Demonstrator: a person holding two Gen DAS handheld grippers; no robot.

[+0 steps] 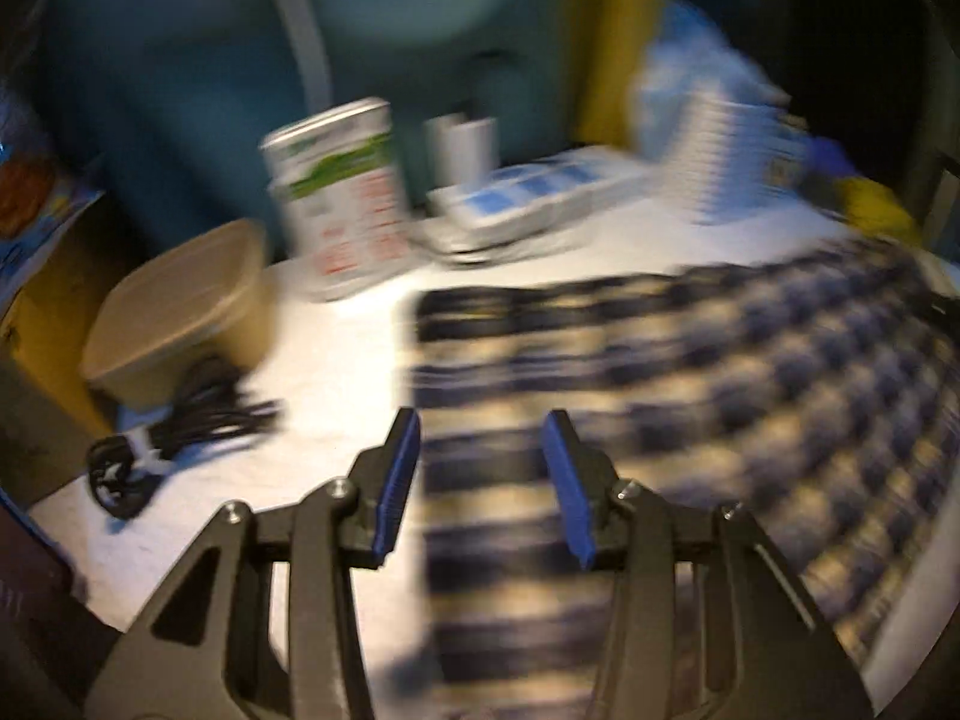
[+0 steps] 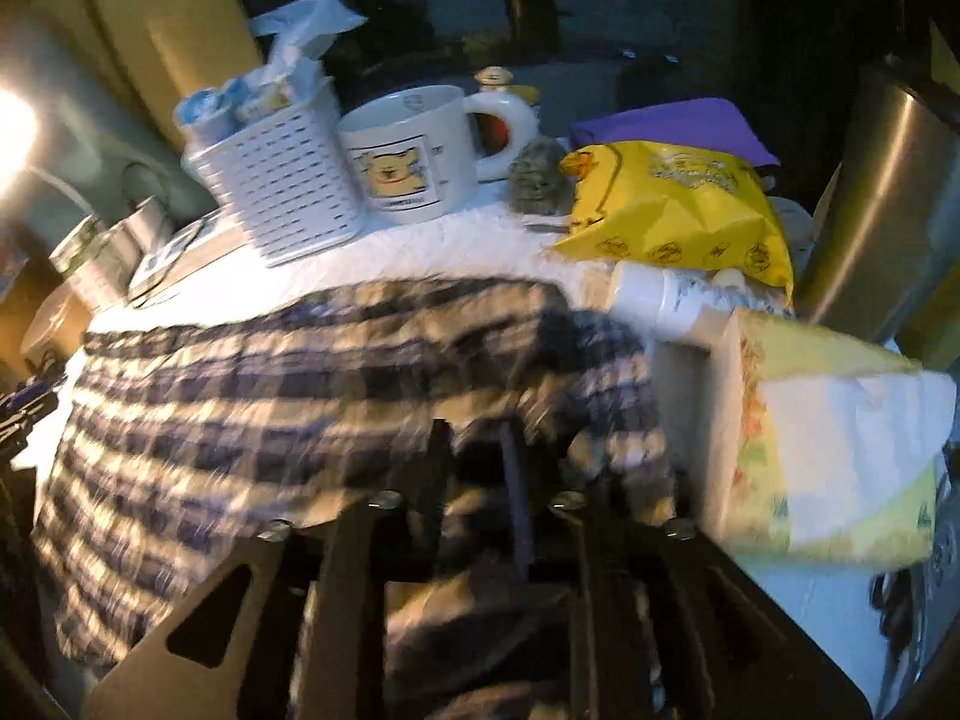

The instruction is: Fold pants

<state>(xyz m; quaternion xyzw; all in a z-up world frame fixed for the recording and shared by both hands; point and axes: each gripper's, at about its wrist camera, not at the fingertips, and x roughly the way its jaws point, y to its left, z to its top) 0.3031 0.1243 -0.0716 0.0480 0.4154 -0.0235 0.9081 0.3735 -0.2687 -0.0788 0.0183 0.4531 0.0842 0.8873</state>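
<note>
The checked blue-and-cream pants (image 1: 690, 372) lie spread on the white table (image 1: 336, 372). In the left wrist view, blurred by motion, my left gripper (image 1: 483, 438) is open, its blue pads (image 1: 399, 468) standing over the pants' left end, holding nothing. In the right wrist view the pants (image 2: 270, 384) stretch leftward over the table. My right gripper (image 2: 474, 450) is shut on a bunched fold of the pants at their right end, with cloth draped over the fingers (image 2: 435, 468).
Left view: a brown lidded container (image 1: 180, 306), a black coiled cable (image 1: 174, 438), a printed carton (image 1: 342, 192), flat boxes (image 1: 528, 192). Right view: a white slotted basket (image 2: 282, 180), a bear mug (image 2: 414, 150), a yellow bag (image 2: 672, 210), a tissue box (image 2: 822, 450), a steel bin (image 2: 888, 204).
</note>
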